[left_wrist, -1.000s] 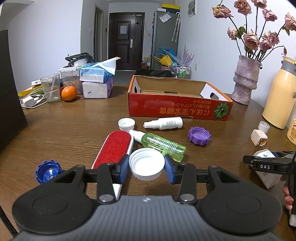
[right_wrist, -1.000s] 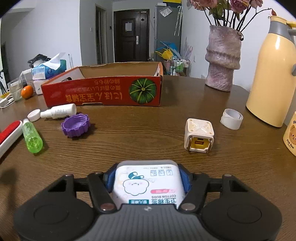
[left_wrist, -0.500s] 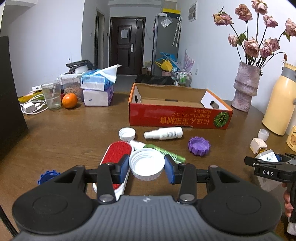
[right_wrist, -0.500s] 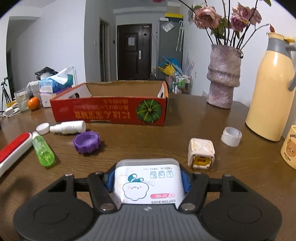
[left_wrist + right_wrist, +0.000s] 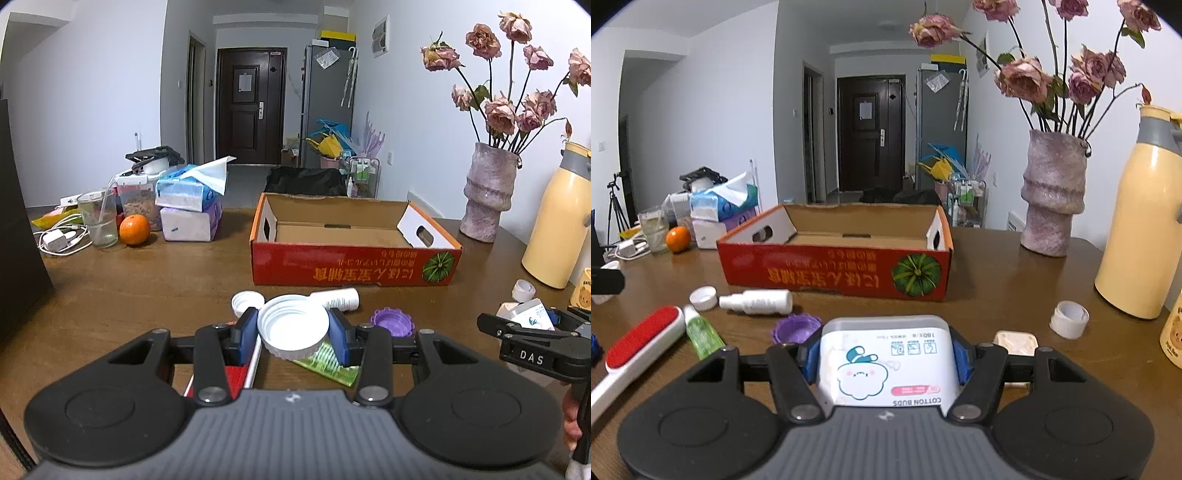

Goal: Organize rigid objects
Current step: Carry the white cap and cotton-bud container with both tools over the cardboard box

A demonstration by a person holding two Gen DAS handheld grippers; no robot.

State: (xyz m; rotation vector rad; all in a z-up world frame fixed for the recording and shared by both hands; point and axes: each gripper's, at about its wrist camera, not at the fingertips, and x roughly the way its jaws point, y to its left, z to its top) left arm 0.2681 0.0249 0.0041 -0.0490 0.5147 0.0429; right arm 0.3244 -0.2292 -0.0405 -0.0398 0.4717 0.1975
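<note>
My left gripper (image 5: 293, 330) is shut on a large white lid (image 5: 293, 325), held above the table. My right gripper (image 5: 886, 360) is shut on a white cotton-bud box (image 5: 886, 360) with a cartoon label; it also shows at the right edge of the left wrist view as the right gripper (image 5: 532, 328). An open red cardboard box (image 5: 354, 266) (image 5: 834, 271) stands ahead, empty inside. On the table in front of it lie a white spray bottle (image 5: 757, 302), a small white cap (image 5: 703, 297), a purple lid (image 5: 796, 328), a green bottle (image 5: 701, 334) and a red lint brush (image 5: 639, 345).
A pink vase (image 5: 1052, 199) with dried roses and a yellow thermos (image 5: 1141, 225) stand at the right. A white cube (image 5: 1015, 341) and a small white ring cap (image 5: 1069, 319) lie near them. Tissue packs (image 5: 190, 206), an orange (image 5: 135, 229), a glass (image 5: 98, 218) and cables sit at the back left.
Both grippers have risen with their loads; the table objects sit lower in both views and the inside of the red box shows more.
</note>
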